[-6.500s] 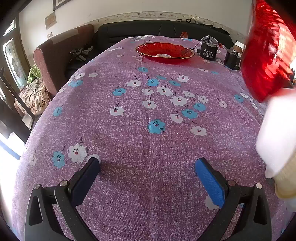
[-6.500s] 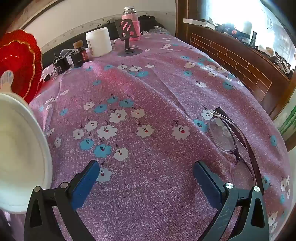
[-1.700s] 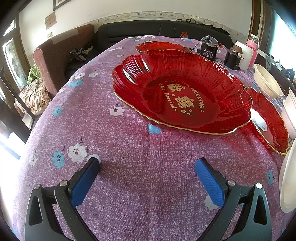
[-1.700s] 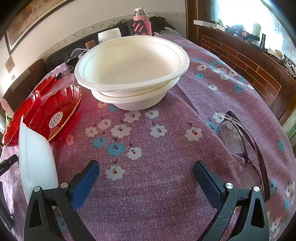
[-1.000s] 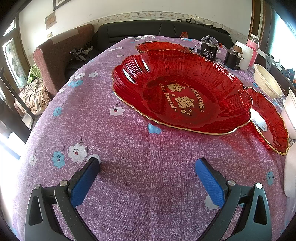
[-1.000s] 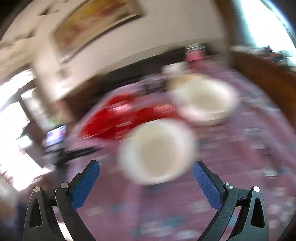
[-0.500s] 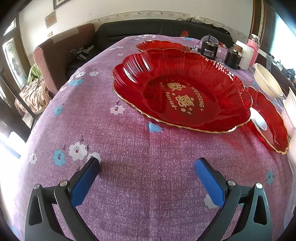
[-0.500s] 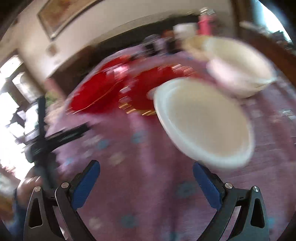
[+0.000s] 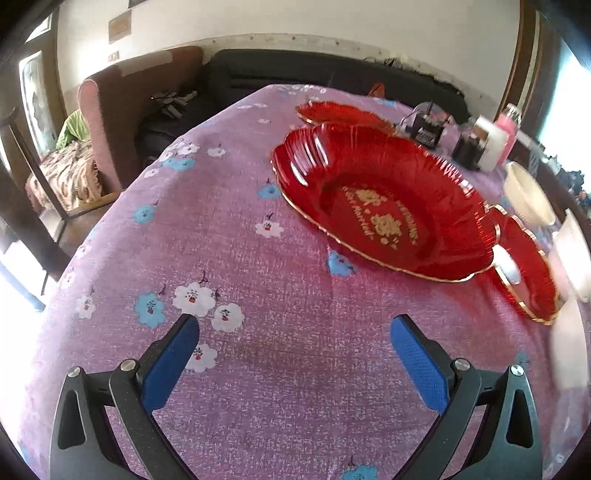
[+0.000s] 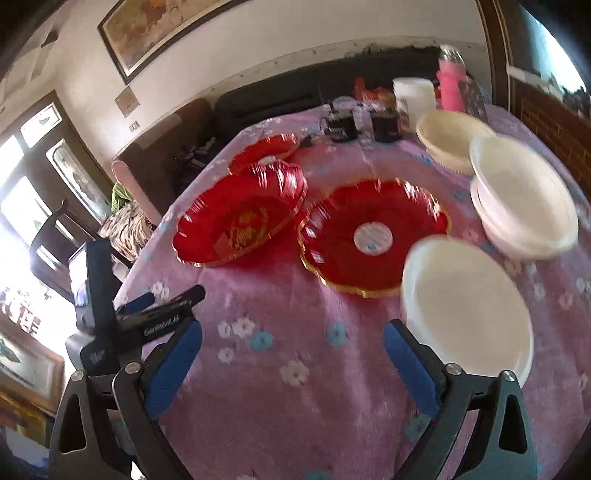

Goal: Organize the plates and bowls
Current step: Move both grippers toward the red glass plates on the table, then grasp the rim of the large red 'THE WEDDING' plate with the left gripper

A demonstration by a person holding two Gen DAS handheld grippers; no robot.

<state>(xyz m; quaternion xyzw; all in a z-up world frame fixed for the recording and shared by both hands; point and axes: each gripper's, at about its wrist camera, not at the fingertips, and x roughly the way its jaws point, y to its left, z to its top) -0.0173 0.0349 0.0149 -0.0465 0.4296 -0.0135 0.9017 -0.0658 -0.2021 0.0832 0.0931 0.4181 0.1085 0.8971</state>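
I am holding both tools spread and empty: left tool (image 9: 294,363), right tool (image 10: 292,363). Swinging fast, I am risking clipping the white bowl (image 10: 466,309) off the table (image 10: 295,369).

Home living room: black sofa (image 9: 332,74), framed painting (image 10: 155,33), floral-clothed table (image 9: 240,258).

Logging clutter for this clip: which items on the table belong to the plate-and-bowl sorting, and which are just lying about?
Job items:
- large red plate
- red plate with white sticker
- far red plate
- stacked white bowls
- cream bowl
- near white bowl

Lying about:
- pink bottle
- white container
- two black boxes
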